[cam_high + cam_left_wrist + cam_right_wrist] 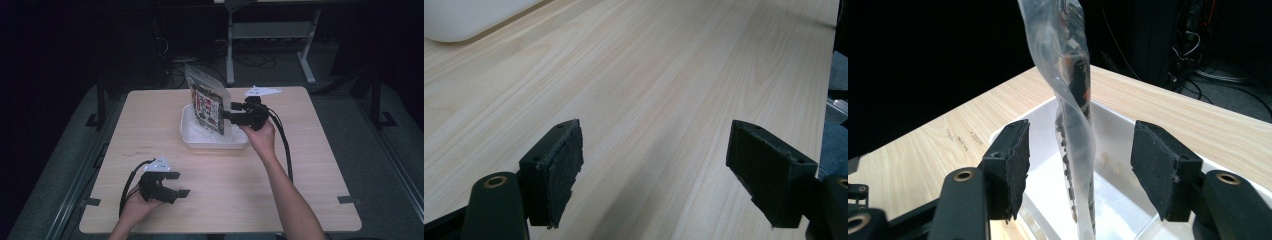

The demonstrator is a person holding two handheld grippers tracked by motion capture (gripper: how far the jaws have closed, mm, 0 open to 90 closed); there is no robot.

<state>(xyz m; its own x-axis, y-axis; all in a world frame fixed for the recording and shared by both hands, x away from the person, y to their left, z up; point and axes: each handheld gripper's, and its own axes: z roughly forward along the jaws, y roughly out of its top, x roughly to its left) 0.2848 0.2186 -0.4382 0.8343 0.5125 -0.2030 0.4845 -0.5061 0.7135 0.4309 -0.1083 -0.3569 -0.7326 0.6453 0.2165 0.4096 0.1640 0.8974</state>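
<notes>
Near the counter's (150,120) far edge, a clear plastic pouch of printed contents (206,102) stands in the white tray (215,142) — right gripper (1078,165) parted, apparently releasing; left gripper (654,175) wide, empty, near edge.

A clear plastic bag of printed packets (206,102) is standing upright in the shallow white plastic tray (235,140), blocking passage across it. The pale wooden worktop (300,165) is lying open around the tray.
</notes>
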